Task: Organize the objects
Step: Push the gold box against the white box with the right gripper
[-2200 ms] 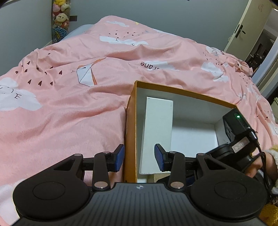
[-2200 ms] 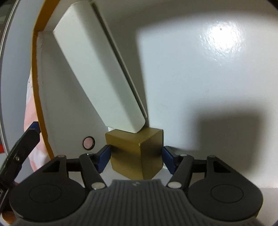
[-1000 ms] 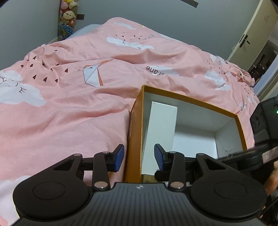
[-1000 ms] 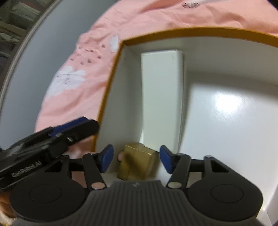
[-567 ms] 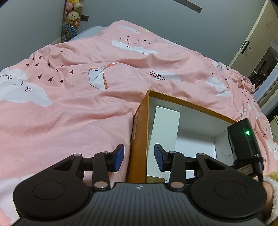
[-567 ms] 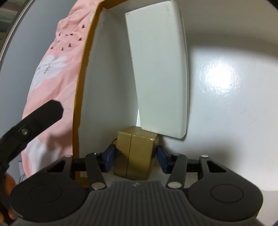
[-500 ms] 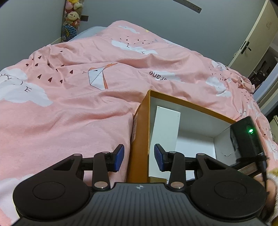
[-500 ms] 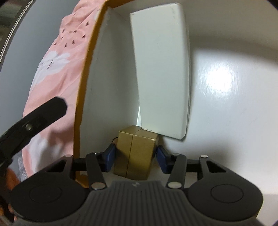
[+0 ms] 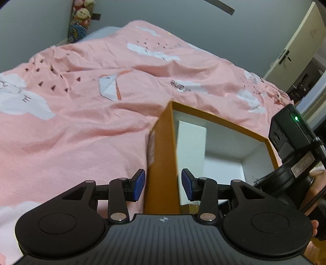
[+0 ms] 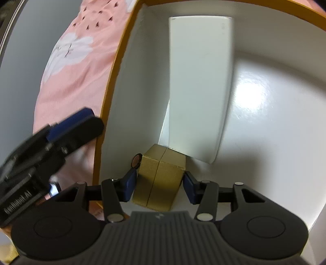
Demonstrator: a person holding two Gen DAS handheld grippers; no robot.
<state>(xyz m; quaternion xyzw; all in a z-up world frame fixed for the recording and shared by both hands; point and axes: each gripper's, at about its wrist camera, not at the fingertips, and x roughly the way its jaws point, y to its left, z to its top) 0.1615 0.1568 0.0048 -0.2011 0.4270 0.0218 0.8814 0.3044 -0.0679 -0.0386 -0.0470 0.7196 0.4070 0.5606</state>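
An orange box (image 10: pixel 120 61) with a white inside sits on the bed. In its near left corner stands a small gold box (image 10: pixel 161 179), and my right gripper (image 10: pixel 160 184) is shut on it, one blue pad against each side. A flat white box (image 10: pixel 199 81) leans on the left wall with its lower end resting on the gold box. A small round pinkish disc (image 10: pixel 136 160) lies beside the gold box. My left gripper (image 9: pixel 163 184) is open and straddles the orange box's (image 9: pixel 224 122) left wall; I cannot tell if it touches. The white box (image 9: pixel 191 152) shows behind it.
A pink duvet (image 9: pixel 81 122) with cloud prints covers the bed around the box. The right tool's black housing (image 9: pixel 289 132) and the person's hand (image 9: pixel 317 183) hang over the box's right side. Plush toys (image 9: pixel 81 14) and a door (image 9: pixel 295 40) are beyond.
My right gripper has dipped into the orange box and its jaws have narrowed onto the gold box. The left gripper has stayed over the left wall.
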